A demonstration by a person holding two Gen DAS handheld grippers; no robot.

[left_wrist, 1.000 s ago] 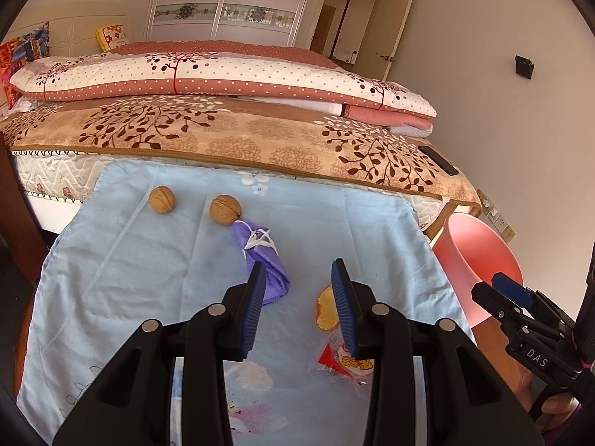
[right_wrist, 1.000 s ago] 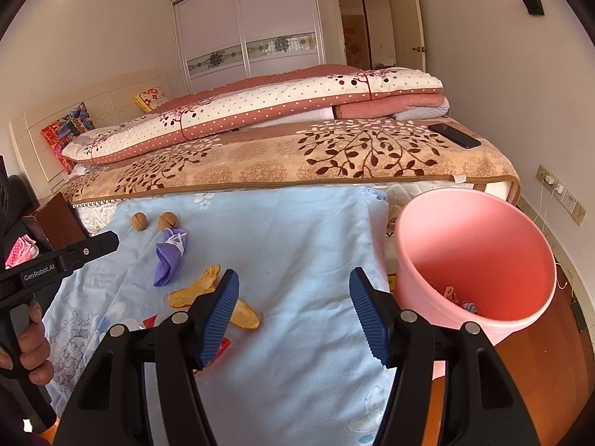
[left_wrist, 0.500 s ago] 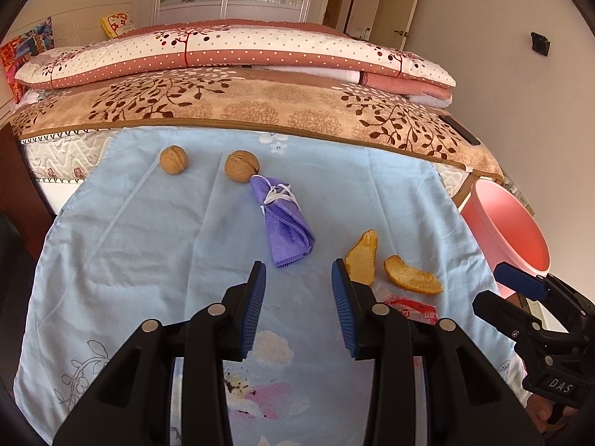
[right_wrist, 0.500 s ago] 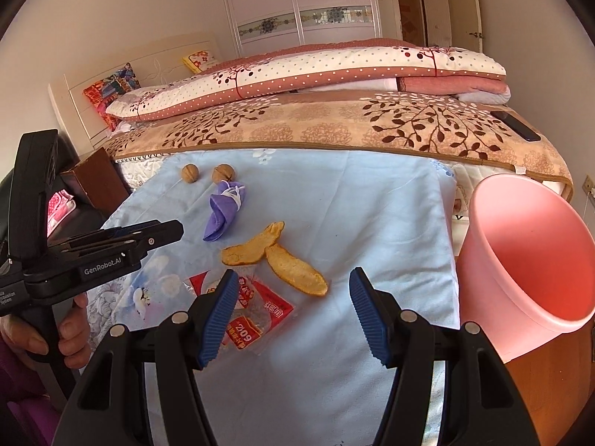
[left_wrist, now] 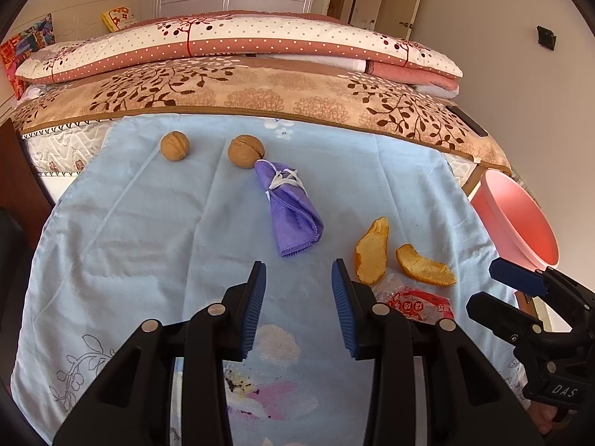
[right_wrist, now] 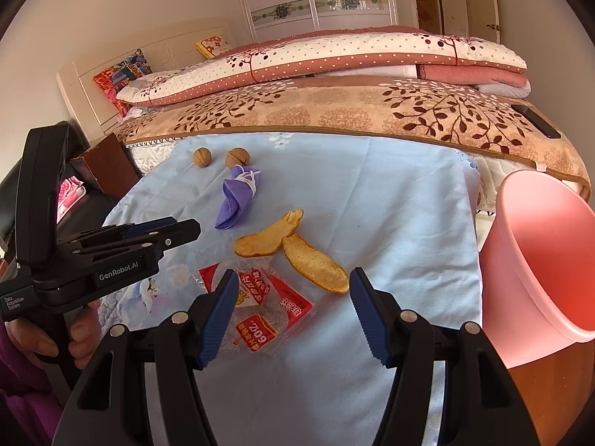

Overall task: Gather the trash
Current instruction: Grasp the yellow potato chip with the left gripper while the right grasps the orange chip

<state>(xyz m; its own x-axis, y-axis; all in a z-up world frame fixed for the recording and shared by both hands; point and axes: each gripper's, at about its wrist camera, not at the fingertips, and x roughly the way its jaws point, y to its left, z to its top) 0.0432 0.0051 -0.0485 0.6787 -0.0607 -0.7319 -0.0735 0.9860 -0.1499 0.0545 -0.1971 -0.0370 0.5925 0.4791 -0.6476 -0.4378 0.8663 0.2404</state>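
Observation:
On a light blue cloth lie two orange peels, a red and clear snack wrapper, a rolled purple cloth and two walnuts. My left gripper hovers open over bare cloth, just short of the purple cloth, with nothing between its fingers. My right gripper stands open above the wrapper, the nearer peel by its right finger. A pink bucket stands at the right of the cloth.
A bed with a leaf-patterned blanket and folded quilts lies behind the cloth. A black phone rests on the blanket's right end. A brown wooden piece of furniture stands at the left. A hand grips the left gripper's handle.
Both views have tipped downward and drawn closer to the cloth. The peels and wrapper, partly hidden a second ago, now show in full. The bucket has slid toward the right edge.

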